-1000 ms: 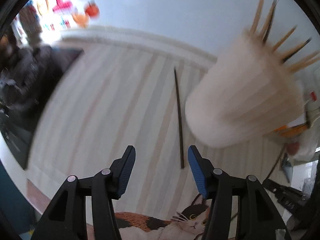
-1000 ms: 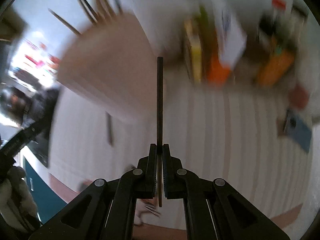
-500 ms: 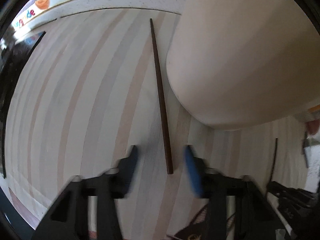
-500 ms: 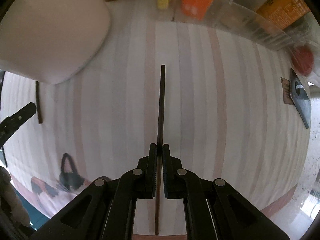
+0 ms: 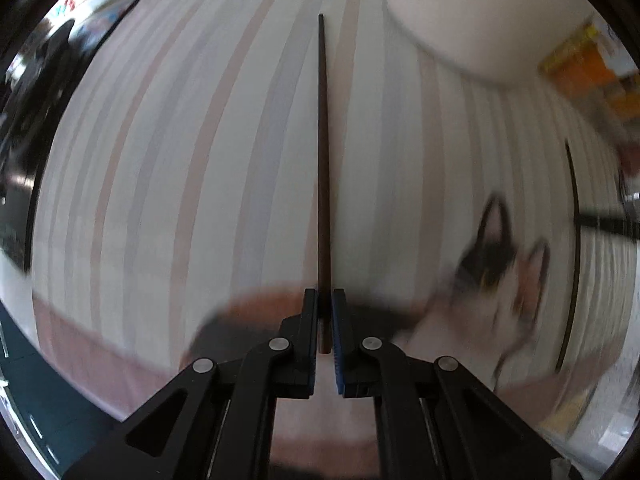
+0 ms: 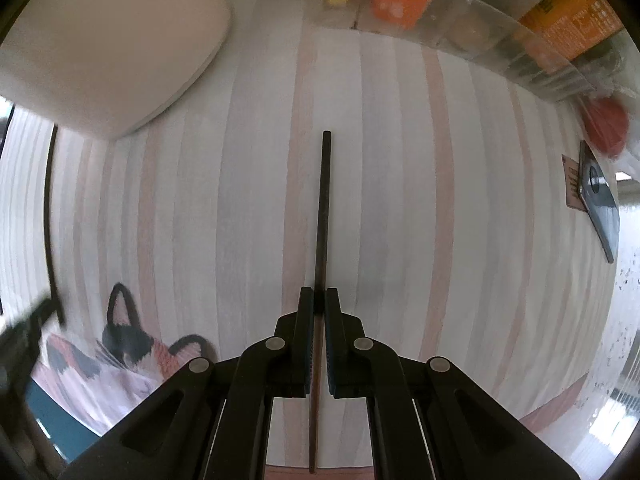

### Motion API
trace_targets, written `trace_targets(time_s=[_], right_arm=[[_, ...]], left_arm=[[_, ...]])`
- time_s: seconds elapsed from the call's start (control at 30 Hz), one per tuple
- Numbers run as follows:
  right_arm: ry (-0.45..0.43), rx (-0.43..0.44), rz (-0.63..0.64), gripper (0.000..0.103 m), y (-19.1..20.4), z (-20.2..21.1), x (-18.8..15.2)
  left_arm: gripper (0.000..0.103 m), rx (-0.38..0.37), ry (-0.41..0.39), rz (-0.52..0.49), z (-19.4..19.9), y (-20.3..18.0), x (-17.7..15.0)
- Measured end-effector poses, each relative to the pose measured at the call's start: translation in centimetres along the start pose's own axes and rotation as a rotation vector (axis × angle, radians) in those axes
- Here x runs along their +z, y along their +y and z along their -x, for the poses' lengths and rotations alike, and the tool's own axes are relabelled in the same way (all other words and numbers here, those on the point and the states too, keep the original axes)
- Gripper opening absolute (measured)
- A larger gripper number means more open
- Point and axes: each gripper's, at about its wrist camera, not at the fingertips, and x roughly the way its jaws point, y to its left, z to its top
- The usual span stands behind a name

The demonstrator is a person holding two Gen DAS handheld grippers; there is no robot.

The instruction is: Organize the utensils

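In the left wrist view a dark brown chopstick [image 5: 322,152] lies on the striped mat. My left gripper [image 5: 325,300] is closing tight on its thick end, and both pads press on it. The cream utensil holder [image 5: 480,12] stands at the upper right. In the right wrist view my right gripper [image 6: 319,296] is shut on a second dark chopstick [image 6: 325,208], which points away over the mat, with the holder [image 6: 108,40] at the upper left. The right gripper's chopstick [image 5: 574,240] also shows at the right edge of the left view. The left one's chopstick [image 6: 50,200] shows at the left edge of the right view.
The striped mat [image 6: 440,220] has a cat picture [image 6: 124,340] near its front edge. A clear box with orange packets [image 6: 500,8] lines the back right. A red round thing [image 6: 606,130] and a black flat device [image 6: 596,196] lie at the right.
My left gripper came down over the chopstick beside the holder and closed on it. My right gripper sank toward the mat, still holding its chopstick.
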Motion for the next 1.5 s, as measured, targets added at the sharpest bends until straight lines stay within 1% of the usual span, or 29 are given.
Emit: trace_targets(time_s=[0.07,0.13,0.2,0.23,0.3,0.37,0.43,0.47,0.5,0.53,0.6,0.67,0.7,0.77,0.8,0.83,0.87,0.93,1.03,1.17,1.3,1.37,1.43,1.5], right_arm=[[-0.005,-0.003,0.010,0.005,0.3,0.0,-0.5],[-0.004,-0.002,0.012,0.005,0.8,0.0,-0.9],[0.001,0.001,0.015,0.005,0.9,0.0,-1.0],[0.003,0.002,0.017,0.005,0.8,-0.1,-0.8],[0.009,0.008,0.015,0.005,0.4,-0.2,0.0],[0.014,0.013,0.009,0.005,0.0,-0.2,0.3],[0.019,0.014,0.008,0.005,-0.3,-0.2,0.6],[0.020,0.012,0.008,0.005,-0.5,-0.1,0.9],[0.021,0.012,0.008,0.005,-0.5,-0.1,1.1],[0.022,0.012,0.006,0.006,-0.6,-0.2,1.4],[0.025,0.014,0.001,0.006,-1.0,-0.3,1.7],[0.024,0.013,-0.002,0.006,-1.1,-0.2,2.0],[0.023,0.013,-0.003,0.006,-1.1,-0.1,2.1],[0.014,0.013,-0.004,0.006,-1.2,-0.1,1.9],[0.009,0.013,-0.002,0.006,-1.2,-0.1,1.8],[0.004,0.020,0.000,0.005,-1.2,-0.1,1.4],[-0.006,0.031,-0.002,0.005,-1.3,0.1,1.1],[-0.038,0.039,0.010,0.005,-1.3,1.0,0.7],[-0.103,0.051,0.043,0.005,-1.1,3.1,-0.2],[-0.184,0.085,0.061,0.005,-1.2,5.9,-1.4],[-0.270,0.139,0.050,0.005,-2.0,9.2,-2.6],[-0.329,0.158,0.047,0.005,-2.5,11.2,-3.0],[-0.394,0.166,0.051,0.005,-2.9,13.4,-3.4],[-0.477,0.153,0.067,0.005,-2.9,15.9,-3.6]], left_arm=[[0.004,-0.012,0.011,0.020,0.0,0.6,-0.6],[0.005,-0.025,0.013,0.052,0.2,1.3,-0.1],[0.007,-0.045,-0.008,0.082,0.8,2.5,1.6],[0.010,-0.047,-0.025,0.093,1.1,2.9,2.8],[0.019,-0.036,-0.057,0.104,1.5,3.3,4.7],[0.031,-0.015,-0.077,0.103,1.4,3.4,6.8],[0.032,0.024,-0.069,0.088,0.7,3.2,8.9],[0.032,0.043,-0.055,0.063,0.0,3.0,9.9],[0.032,0.078,-0.067,0.039,-0.1,2.7,10.3],[0.032,0.108,-0.076,0.015,-0.1,2.4,10.6],[0.029,0.115,-0.086,-0.017,-0.1,1.9,10.7],[0.007,0.068,-0.085,-0.016,0.0,1.1,10.3],[0.004,0.078,-0.086,-0.023,0.0,1.2,10.2],[0.003,0.094,-0.093,-0.035,0.3,1.4,9.8],[0.003,0.090,-0.092,-0.034,0.1,-0.1,9.9],[0.003,0.087,-0.095,-0.032,0.0,-2.1,8.4],[0.003,0.083,-0.104,-0.031,0.7,-2.7,7.4],[0.003,0.072,-0.142,-0.027,2.3,-2.6,6.3],[0.003,0.050,-0.220,-0.018,5.3,-2.5,4.3],[0.003,0.018,-0.298,0.006,9.4,-1.8,2.8],[0.003,0.003,-0.405,0.019,13.7,-1.1,2.7],[0.003,-0.005,-0.463,0.022,15.9,-1.9,3.2],[0.003,-0.012,-0.543,0.025,18.5,-2.0,3.5],[0.003,-0.012,-0.624,0.018,21.5,-2.5,4.3]])
